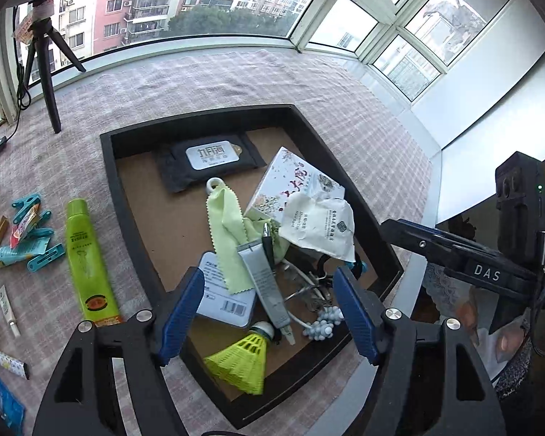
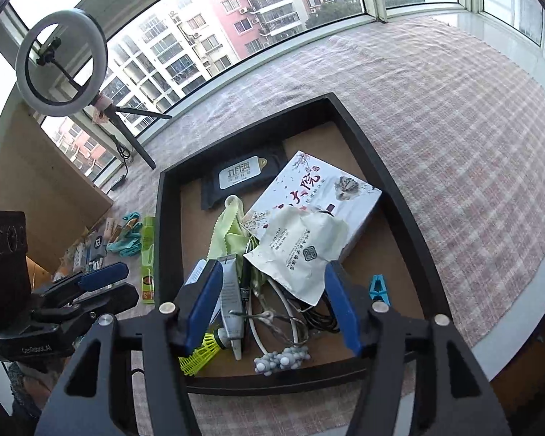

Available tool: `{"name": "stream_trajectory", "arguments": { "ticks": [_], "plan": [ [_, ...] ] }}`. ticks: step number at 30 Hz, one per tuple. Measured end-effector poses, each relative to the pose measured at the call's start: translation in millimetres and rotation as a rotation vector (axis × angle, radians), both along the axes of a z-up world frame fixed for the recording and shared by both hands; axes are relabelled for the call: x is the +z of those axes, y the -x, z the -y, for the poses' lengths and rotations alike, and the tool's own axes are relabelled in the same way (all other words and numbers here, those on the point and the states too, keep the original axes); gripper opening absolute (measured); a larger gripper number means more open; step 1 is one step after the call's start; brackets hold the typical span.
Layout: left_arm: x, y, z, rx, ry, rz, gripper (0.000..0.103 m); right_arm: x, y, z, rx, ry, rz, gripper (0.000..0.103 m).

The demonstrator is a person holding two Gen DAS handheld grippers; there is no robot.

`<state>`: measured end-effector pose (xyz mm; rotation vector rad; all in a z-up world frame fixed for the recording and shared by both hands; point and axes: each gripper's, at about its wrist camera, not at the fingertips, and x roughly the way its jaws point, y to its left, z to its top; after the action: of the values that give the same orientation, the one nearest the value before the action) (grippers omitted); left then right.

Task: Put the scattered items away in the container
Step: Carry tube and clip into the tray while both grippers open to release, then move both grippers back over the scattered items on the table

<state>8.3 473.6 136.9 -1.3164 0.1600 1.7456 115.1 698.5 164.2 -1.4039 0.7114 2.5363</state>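
The black tray [image 1: 200, 123] [image 2: 167, 236] sits on a checked cloth. It holds a black wipes pack [image 1: 209, 161], a white printed box [image 1: 290, 185], a crumpled white packet [image 1: 319, 225], a green cloth [image 1: 229, 232], a grey tube [image 1: 265, 283], a yellow shuttlecock [image 1: 241, 363], cables and a blue clip [image 2: 379, 289]. My left gripper [image 1: 265, 283] hangs open above the tray's near end, nothing between its fingers. My right gripper [image 2: 272, 272] is likewise open and empty above the tray. Left of the tray lie a green tube [image 1: 87, 261] and teal clips [image 1: 36, 218].
More small items are strewn along the cloth's left side [image 1: 7, 305]. A ring light on a tripod [image 2: 61, 61] stands at the far left by the window. The table's white rim [image 1: 418, 145] runs along the right.
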Motion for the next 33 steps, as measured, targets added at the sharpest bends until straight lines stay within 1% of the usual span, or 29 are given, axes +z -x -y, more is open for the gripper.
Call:
{"name": "stream_trajectory", "arguments": {
  "ticks": [2, 5, 8, 11, 13, 15, 18, 21, 25, 29, 33],
  "plan": [
    [-3.4, 8.1, 12.6, 0.036, 0.009, 0.006, 0.071, 1.2, 5.9, 9.5, 0.022, -0.017, -0.009, 0.058],
    [-11.2, 25.2, 39.0, 0.109, 0.029, 0.019, 0.071, -2.2, 18.5, 28.2, 0.073, -0.011, -0.016, 0.058],
    [-23.1, 41.9, 73.3, 0.193, 0.071, 0.015, 0.071, -7.8, 35.4, 54.0, 0.155, -0.008, -0.018, 0.058],
    [-35.1, 57.9, 114.1, 0.282, 0.105, 0.028, 0.071, -15.2, 53.0, 88.4, 0.280, -0.008, -0.007, 0.058],
    [-40.4, 64.8, 144.6, 0.336, 0.124, 0.018, 0.071, -19.3, 62.7, 115.5, 0.370, -0.023, -0.004, 0.058],
    [-45.8, 67.9, 175.2, 0.361, 0.146, 0.004, 0.071, -23.6, 71.2, 143.6, 0.460, -0.042, 0.005, 0.058],
    [-56.6, 69.5, 223.9, 0.395, 0.227, -0.023, 0.071, -29.6, 82.3, 188.3, 0.605, -0.092, 0.028, 0.058],
    [-62.8, 73.3, 278.3, 0.472, 0.300, -0.045, 0.071, -33.6, 92.5, 225.5, 0.687, -0.135, 0.036, 0.058],
    [-69.9, 81.2, 340.8, 0.582, 0.351, -0.039, 0.070, -40.6, 109.0, 278.1, 0.806, -0.138, 0.056, 0.058],
    [-81.1, 92.4, 369.5, 0.620, 0.388, -0.017, 0.070, -50.1, 120.8, 338.0, 0.933, -0.165, 0.072, 0.058],
    [-97.1, 96.4, 375.2, 0.614, 0.401, 0.027, 0.070, -66.3, 132.0, 391.0, 1.030, -0.187, 0.105, 0.058]
  ]
}}
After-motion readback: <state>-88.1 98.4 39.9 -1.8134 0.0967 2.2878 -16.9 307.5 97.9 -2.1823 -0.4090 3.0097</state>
